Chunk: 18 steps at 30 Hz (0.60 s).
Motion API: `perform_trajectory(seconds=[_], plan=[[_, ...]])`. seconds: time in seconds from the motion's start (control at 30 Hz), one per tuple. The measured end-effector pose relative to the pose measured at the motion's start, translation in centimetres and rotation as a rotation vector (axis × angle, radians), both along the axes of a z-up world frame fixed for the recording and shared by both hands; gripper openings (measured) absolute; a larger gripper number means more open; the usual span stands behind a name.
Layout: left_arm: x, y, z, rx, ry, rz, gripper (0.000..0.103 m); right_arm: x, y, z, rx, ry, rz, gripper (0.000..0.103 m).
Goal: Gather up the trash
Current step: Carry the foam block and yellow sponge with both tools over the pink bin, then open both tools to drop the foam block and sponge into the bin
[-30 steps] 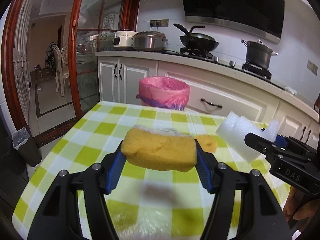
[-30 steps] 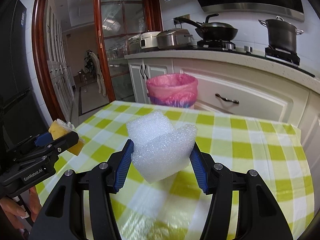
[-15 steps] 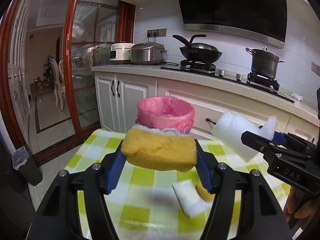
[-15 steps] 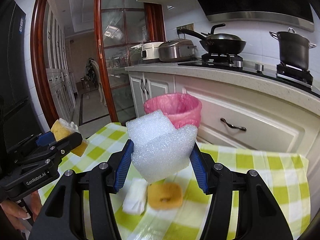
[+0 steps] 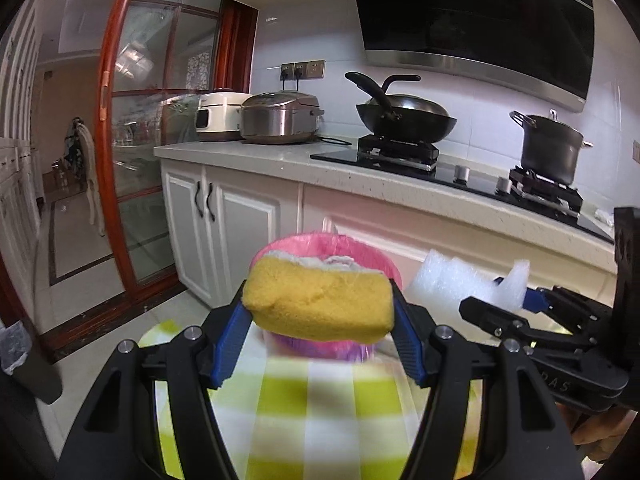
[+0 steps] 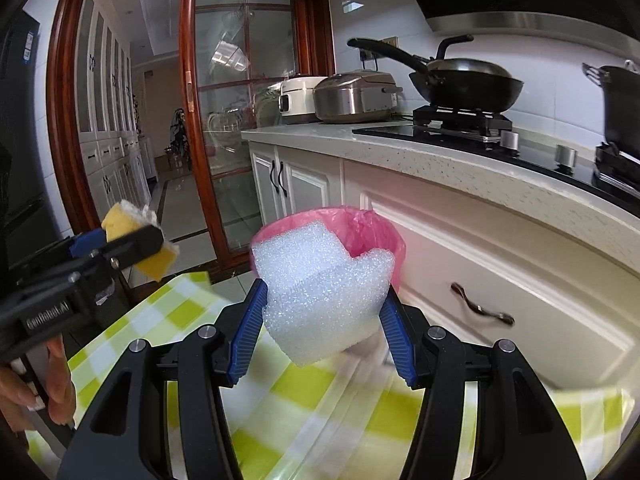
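The left gripper jaws are pinching a yellow sponge; the right gripper jaws are pinching white packing foam, both hovering before the pink-lined bin.

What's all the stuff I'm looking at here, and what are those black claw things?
sponge: 1, yellow, clamped in the left claw
foam block: 1, white, clamped in the right claw
trash bin: 1, pink liner, beyond the table's far edge
tablecloth: 1, green-and-white check, on the table below
wok: 1, black, on the stove
pot: 1, dark, on the stove's right burner
cookers: 2, silver and white, on the counter
left gripper: 1, black with blue pads, hand-held
right gripper: 1, black with blue pads, hand-held
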<state>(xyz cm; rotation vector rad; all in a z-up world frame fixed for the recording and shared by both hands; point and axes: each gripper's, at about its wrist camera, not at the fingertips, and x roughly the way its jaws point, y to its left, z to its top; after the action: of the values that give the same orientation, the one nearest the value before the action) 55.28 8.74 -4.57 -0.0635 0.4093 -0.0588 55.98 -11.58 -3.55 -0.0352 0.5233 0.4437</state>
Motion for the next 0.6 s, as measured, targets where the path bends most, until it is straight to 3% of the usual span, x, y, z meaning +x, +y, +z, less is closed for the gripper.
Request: perform_trajectory(seconds=[0.37,0.6], plan=[[13.7,2.3,-2.8,0.011,0.036,0.014,0.062,12.4,0.9,-1.4,0.041,0.018,0.029,0.054],[18.4,2.6,-6.4,0.014,0.069,-0.006,0.062,17.8,2.4,-4.1,0.035,0.048,0.020,0.054]])
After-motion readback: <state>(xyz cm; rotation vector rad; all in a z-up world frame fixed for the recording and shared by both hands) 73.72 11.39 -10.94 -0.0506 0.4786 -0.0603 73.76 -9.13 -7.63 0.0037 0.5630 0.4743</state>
